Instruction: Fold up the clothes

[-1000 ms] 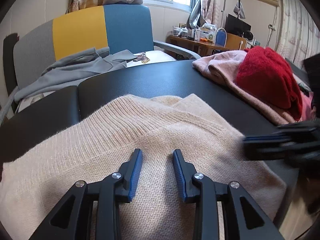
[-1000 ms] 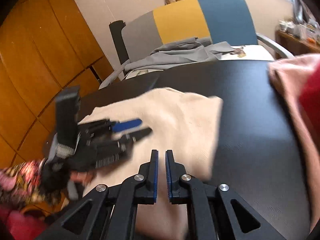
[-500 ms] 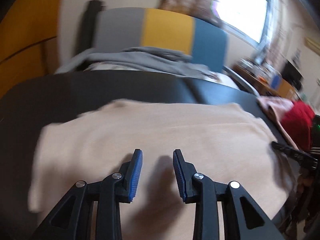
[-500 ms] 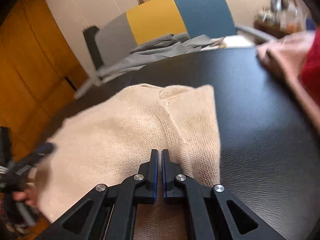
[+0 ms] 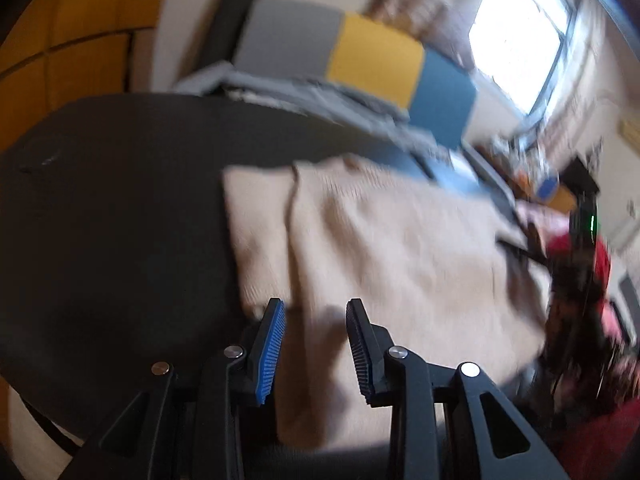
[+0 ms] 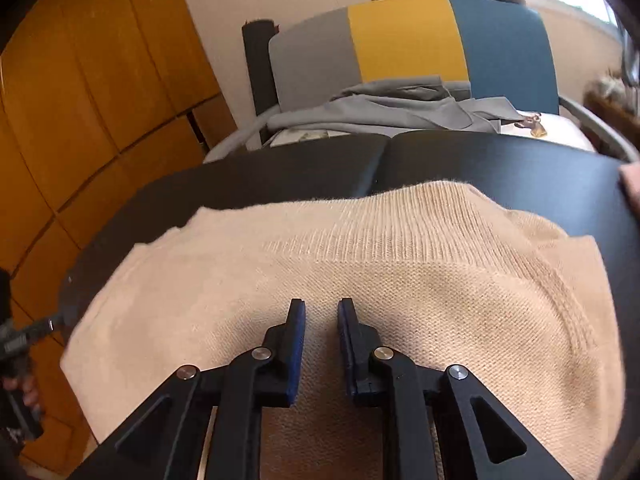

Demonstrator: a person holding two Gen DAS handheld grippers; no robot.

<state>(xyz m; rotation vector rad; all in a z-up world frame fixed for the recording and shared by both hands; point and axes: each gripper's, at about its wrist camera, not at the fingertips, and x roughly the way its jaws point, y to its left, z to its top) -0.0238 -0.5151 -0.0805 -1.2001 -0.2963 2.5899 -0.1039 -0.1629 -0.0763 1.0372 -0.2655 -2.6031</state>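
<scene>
Beige knit fills the left wrist view: the sweater (image 5: 380, 248) lies folded on the black table (image 5: 112, 208), its left edge running from the far side toward the near rim. The left gripper (image 5: 315, 344) hangs over the near left part of the cloth with its jaws apart and nothing between them. This view is blurred, so the exact corner is hard to place. To take this step well, I judge the fingers should straddle the near left corner and close on every layer at once, not only the top one. Bare tabletop lies to the left and far side, giving room to sweep or fold that way; to the right, a red garment (image 5: 600, 260) sits close to the sweater's edge.

From the right wrist view, the sweater (image 6: 360, 272) lies flat, its ribbed band at the far side, well short of the table's far rim (image 6: 500, 160). The right gripper (image 6: 321, 344) hovers over the near middle, jaws slightly apart, holding nothing. A grey garment (image 6: 400, 112) rests on the chair (image 6: 404, 36) beyond the table. Pink cloth (image 6: 630, 184) crowds the far right edge.
</scene>
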